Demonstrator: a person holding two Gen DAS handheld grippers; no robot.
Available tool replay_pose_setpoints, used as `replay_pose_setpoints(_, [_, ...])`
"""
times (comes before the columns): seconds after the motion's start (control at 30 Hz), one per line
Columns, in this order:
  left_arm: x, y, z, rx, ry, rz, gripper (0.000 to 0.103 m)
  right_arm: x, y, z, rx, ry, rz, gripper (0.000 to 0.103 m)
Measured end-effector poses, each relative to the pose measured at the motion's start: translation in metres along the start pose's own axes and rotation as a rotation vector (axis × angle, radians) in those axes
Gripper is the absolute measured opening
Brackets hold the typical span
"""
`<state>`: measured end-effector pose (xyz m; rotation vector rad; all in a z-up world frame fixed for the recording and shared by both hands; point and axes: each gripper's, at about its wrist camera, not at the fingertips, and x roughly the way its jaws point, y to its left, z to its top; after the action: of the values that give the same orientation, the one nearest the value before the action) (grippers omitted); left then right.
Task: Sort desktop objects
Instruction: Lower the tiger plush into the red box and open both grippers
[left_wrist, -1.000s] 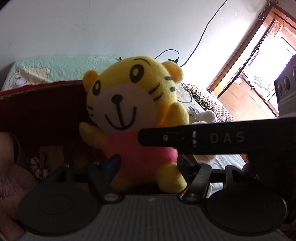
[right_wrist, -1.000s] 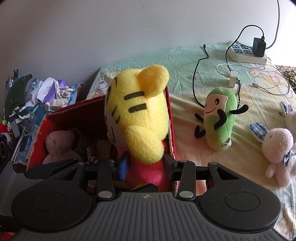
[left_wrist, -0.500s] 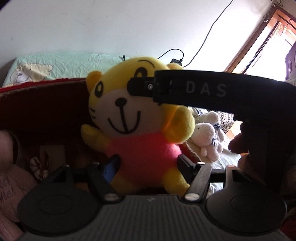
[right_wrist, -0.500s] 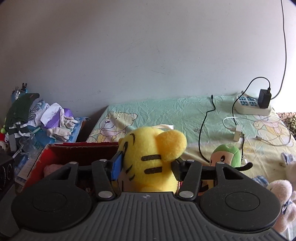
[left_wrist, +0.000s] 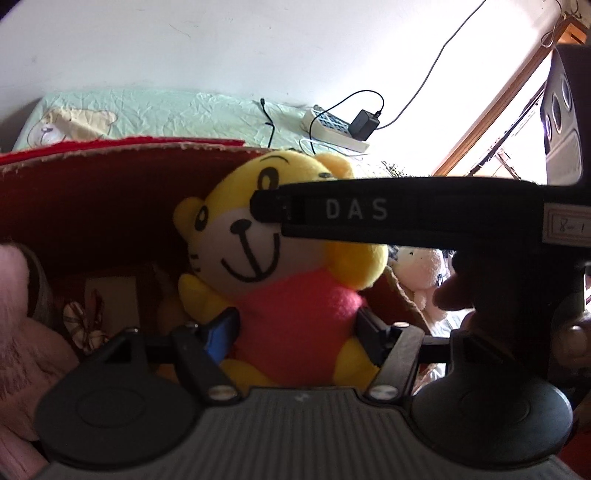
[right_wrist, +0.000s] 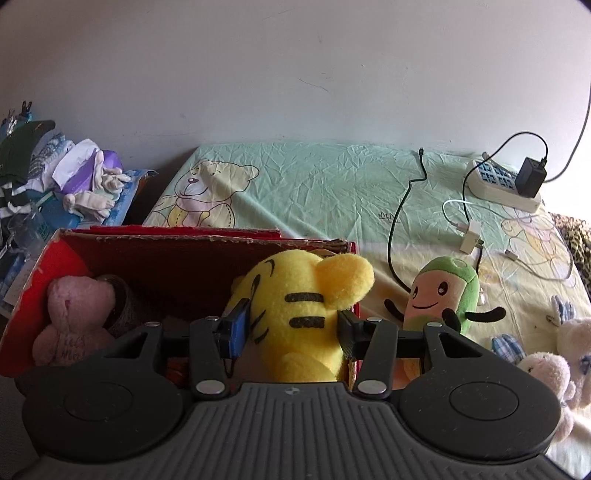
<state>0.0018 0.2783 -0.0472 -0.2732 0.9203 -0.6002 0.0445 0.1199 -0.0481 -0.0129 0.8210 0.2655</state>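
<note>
A yellow tiger plush (left_wrist: 288, 295) in a pink shirt sits upright at the right end of a red cardboard box (left_wrist: 110, 184). My left gripper (left_wrist: 295, 332) is shut on its pink torso, one pad pressing each side. In the right wrist view the tiger (right_wrist: 295, 314) shows the striped back of its head, and my right gripper (right_wrist: 291, 328) is shut on that head, with both pads against the plush. One right finger (left_wrist: 369, 218) crosses the tiger's face at eye level in the left wrist view. The box's (right_wrist: 184, 254) far wall stands behind the head.
A pink bear (right_wrist: 70, 314) lies at the box's left end. On the bedsheet right of the box are a green plush (right_wrist: 443, 295), white plush animals (right_wrist: 546, 373), a power strip (right_wrist: 502, 184) and loose cables. A clutter pile (right_wrist: 74, 177) lies far left. A hand (left_wrist: 454, 295) holds the right gripper.
My right gripper left the tiger's torso, rose and took hold of its head. The tiger has since sunk lower into the box. My left gripper kept its grip and barely moved.
</note>
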Motion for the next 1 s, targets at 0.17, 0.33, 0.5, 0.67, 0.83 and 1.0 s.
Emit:
replay_pose_setpoints(0.17, [-0.003,0.000,0.000,-0.016,-0.007,-0.003,0.081,-0.004,-0.003,-0.007,0.016,-0.047,0.036,0.056])
replay_pose_setpoints(0.33, [-0.002,-0.008,-0.002,0.053,-0.028,0.046,0.088,-0.019,-0.002,-0.015,0.008,-0.124,0.055,0.064])
replay_pose_setpoints(0.5, [-0.001,-0.010,0.000,0.078,-0.043,0.071,0.090,-0.028,-0.020,-0.021,0.109,-0.172,0.118,0.061])
replay_pose_setpoints(0.67, [-0.001,-0.012,-0.001,0.083,-0.048,0.100,0.092,-0.033,-0.034,-0.026,0.218,-0.182,0.190,0.062])
replay_pose_setpoints(0.83, [0.002,-0.016,0.005,0.064,-0.040,0.129,0.091,-0.045,-0.036,-0.037,0.221,-0.222,0.164,0.067])
replay_pose_setpoints(1.0, [-0.008,-0.033,0.007,0.099,-0.062,0.242,0.089,-0.051,-0.049,-0.049,0.223,-0.214,0.126,0.065])
